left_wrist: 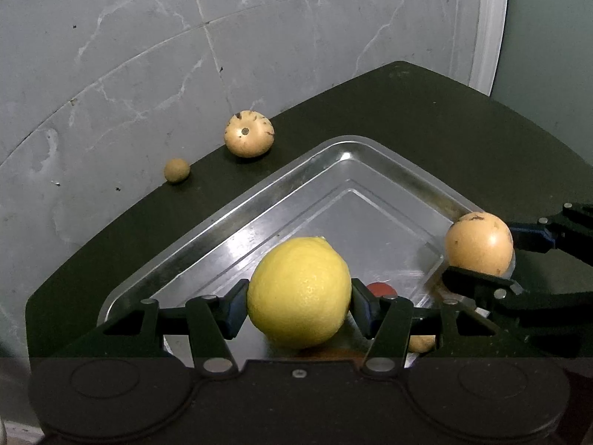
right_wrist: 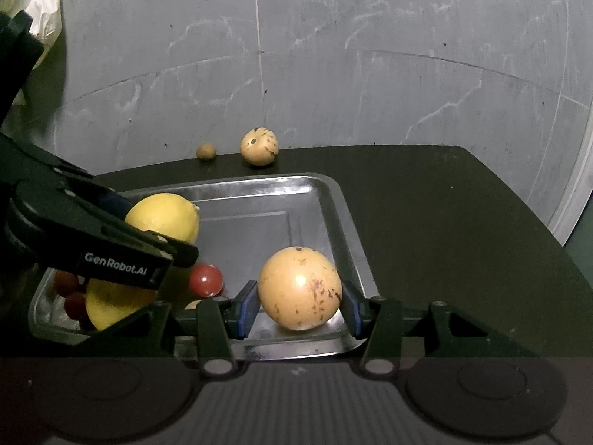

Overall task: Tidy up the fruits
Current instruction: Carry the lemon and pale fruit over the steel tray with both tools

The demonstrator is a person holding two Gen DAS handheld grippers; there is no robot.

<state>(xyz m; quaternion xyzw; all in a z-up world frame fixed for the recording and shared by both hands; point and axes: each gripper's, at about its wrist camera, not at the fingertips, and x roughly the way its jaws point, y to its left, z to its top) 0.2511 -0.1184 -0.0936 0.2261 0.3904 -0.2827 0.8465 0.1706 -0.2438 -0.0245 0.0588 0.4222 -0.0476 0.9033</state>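
Note:
My left gripper (left_wrist: 299,306) is shut on a yellow lemon (left_wrist: 299,296) and holds it over the metal tray (left_wrist: 229,218). In the right wrist view the same lemon (right_wrist: 165,217) shows at the tray's left side, clamped by the left gripper (right_wrist: 148,222). My right gripper (right_wrist: 299,306) is shut on a tan speckled round fruit (right_wrist: 299,288) above the tray's near right corner (right_wrist: 348,237); the left wrist view shows that fruit (left_wrist: 479,243) at the right. In the tray lie a red ball-like fruit (right_wrist: 205,279), another yellow fruit (right_wrist: 111,306) and small red ones (right_wrist: 72,296).
A tan speckled fruit (left_wrist: 248,133) and a small brown round fruit (left_wrist: 176,170) sit on the dark table (left_wrist: 426,111) near its far edge, beyond the tray. Grey marble-patterned floor lies past the table edge. A white bag (right_wrist: 37,3) is at the far left.

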